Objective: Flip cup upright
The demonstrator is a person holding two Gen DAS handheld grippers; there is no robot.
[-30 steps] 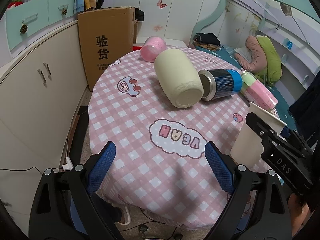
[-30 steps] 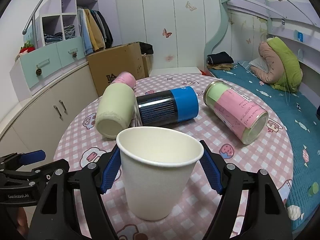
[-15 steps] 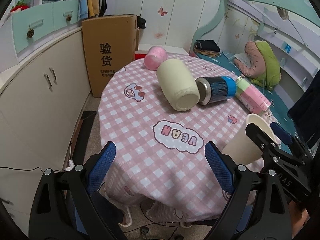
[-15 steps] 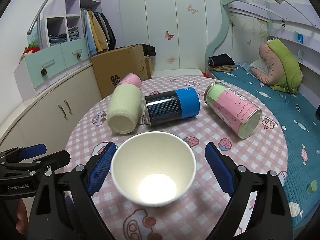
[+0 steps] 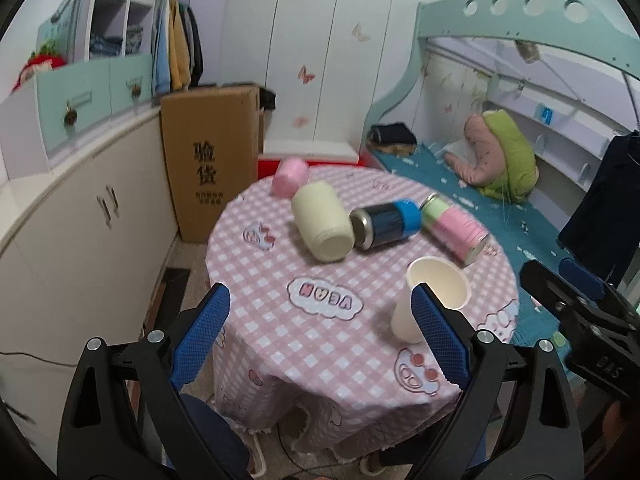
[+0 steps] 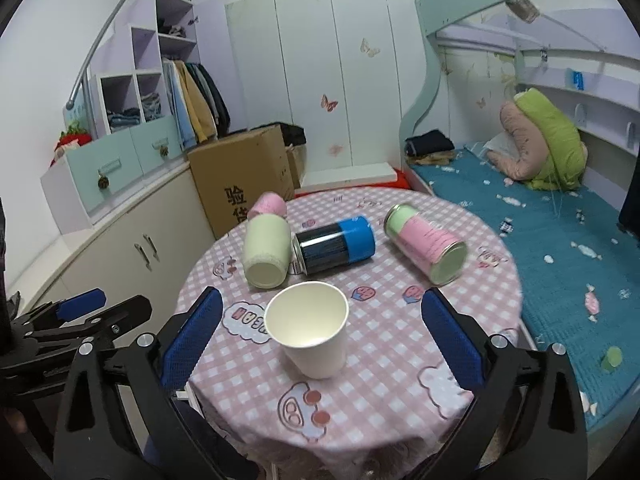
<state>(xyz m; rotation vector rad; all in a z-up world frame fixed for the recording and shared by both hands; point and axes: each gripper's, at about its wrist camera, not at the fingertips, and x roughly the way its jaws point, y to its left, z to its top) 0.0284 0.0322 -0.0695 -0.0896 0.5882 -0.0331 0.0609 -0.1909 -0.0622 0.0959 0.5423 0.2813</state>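
The white paper cup (image 6: 310,330) is standing upright on the worktop (image 6: 384,344), mouth up, just ahead of the right gripper (image 6: 320,338) and between its two blue-padded fingers (image 6: 192,336). Neither finger is touching it; the jaws are gaping wide, gripping nothing. In the left wrist view the same cup (image 5: 434,296) is sitting just in front of the left gripper's right-side finger, which is overlapping its lower edge in the picture; whether they are touching cannot be told.

The left gripper (image 5: 320,338) is hanging off the near edge of the worktop (image 5: 320,344), its jaws also spread wide and empty.

Beyond the cup, farther from both grippers, four containers are lying on their sides on the pink checked cloth: a cream cylinder (image 6: 266,254) ahead and to the left, a black-and-blue can (image 6: 334,244) directly ahead and lying just beside the cream one, a pink-and-green can (image 6: 426,244) ahead to the right, and a pink cup (image 6: 268,205) farthest back on the left.

A cardboard box (image 6: 240,184) is standing on the floor past the worktop's far left, and a bed with a teal sheet (image 6: 552,232) is running along the right.
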